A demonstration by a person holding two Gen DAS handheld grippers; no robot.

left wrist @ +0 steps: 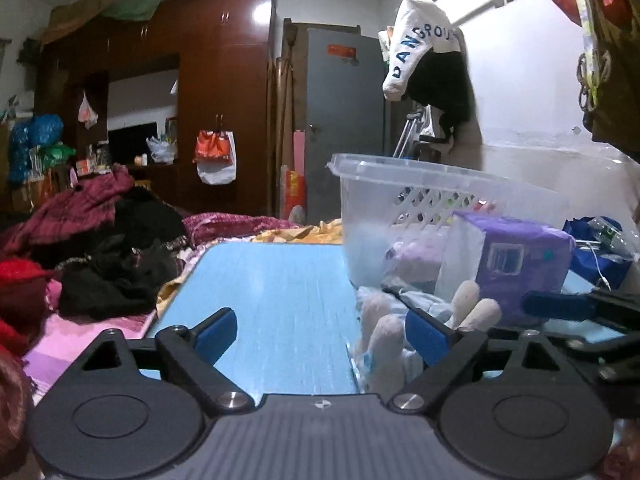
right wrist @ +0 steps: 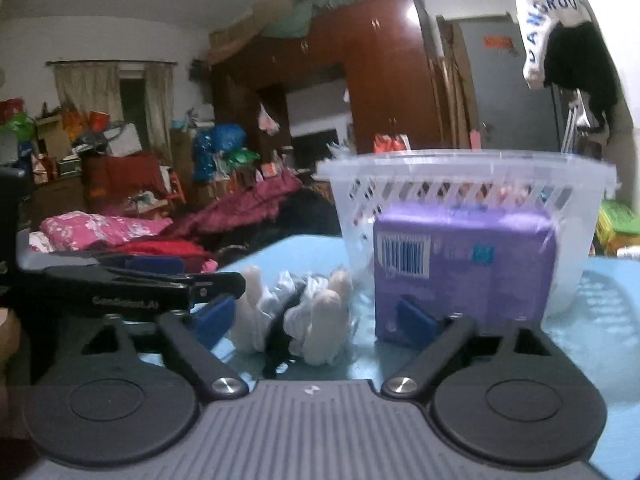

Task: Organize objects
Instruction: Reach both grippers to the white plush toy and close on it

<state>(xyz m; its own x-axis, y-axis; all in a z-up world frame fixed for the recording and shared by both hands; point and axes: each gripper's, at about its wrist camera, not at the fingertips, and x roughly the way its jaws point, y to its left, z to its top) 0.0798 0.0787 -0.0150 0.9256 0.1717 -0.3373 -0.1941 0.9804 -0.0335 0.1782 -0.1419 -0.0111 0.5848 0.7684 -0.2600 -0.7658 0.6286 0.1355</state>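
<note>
A clear plastic basket (left wrist: 400, 184) stands on the light blue table (left wrist: 280, 292); it also shows in the right wrist view (right wrist: 460, 172). A purple wrapped pack (left wrist: 524, 264) stands in front of it, also seen by the right wrist camera (right wrist: 464, 264). A small plush toy in pale cloth (left wrist: 384, 336) lies on the table left of the pack (right wrist: 304, 312). My left gripper (left wrist: 322, 330) is open and empty, the toy by its right finger. My right gripper (right wrist: 316, 318) is open, with the toy between its fingers and the pack at its right finger.
A bed with piled dark and red clothes (left wrist: 100, 248) lies left of the table. A brown wardrobe (left wrist: 216, 92) and a grey door (left wrist: 344, 120) stand behind. Clothes hang above the basket (left wrist: 424, 52). A blue bag (left wrist: 600, 248) sits at the right.
</note>
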